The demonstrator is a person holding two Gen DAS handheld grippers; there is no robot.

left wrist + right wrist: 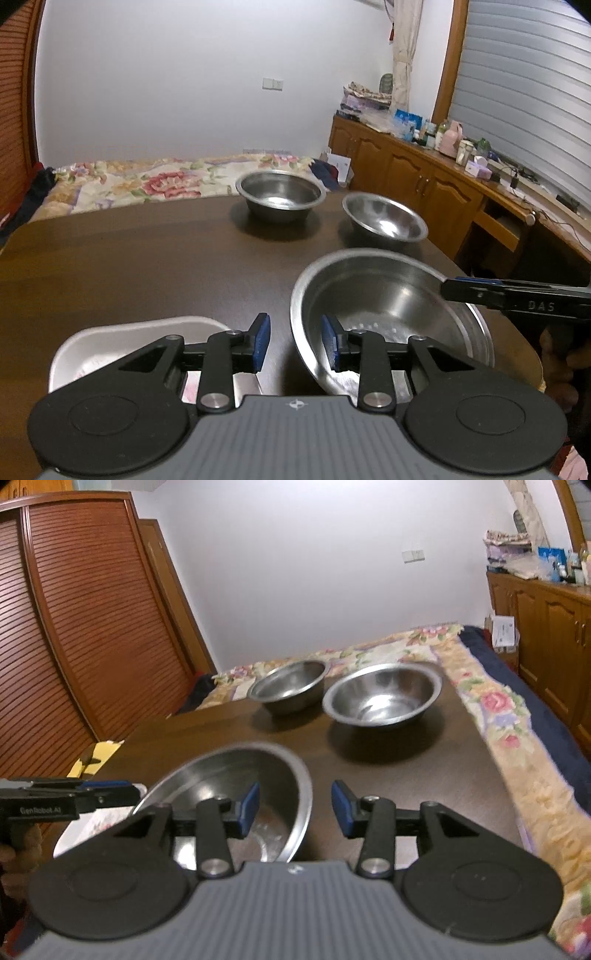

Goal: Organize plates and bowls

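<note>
A large steel bowl (384, 295) (236, 775) sits tilted at the near edge of the dark table (147, 258) (406, 775), blurred in the right wrist view. My left gripper (295, 343) is open, its jaws straddling the bowl's left rim with one finger inside. My right gripper (295, 808) is open too and straddles the opposite rim; from the left wrist view its fingers (480, 291) reach over that rim. A white dish (110, 343) (81, 830) lies beside the big bowl. Two smaller steel bowls (280, 195) (384, 218) (290, 686) (382, 694) stand upright at the far side.
A bed with a floral cover (147, 181) (498, 709) runs along the table's far and right edges. Wooden cabinets with clutter (424, 173) line the right wall. Louvered wardrobe doors (74, 627) stand at the left. A hand (554, 350) holds the right gripper.
</note>
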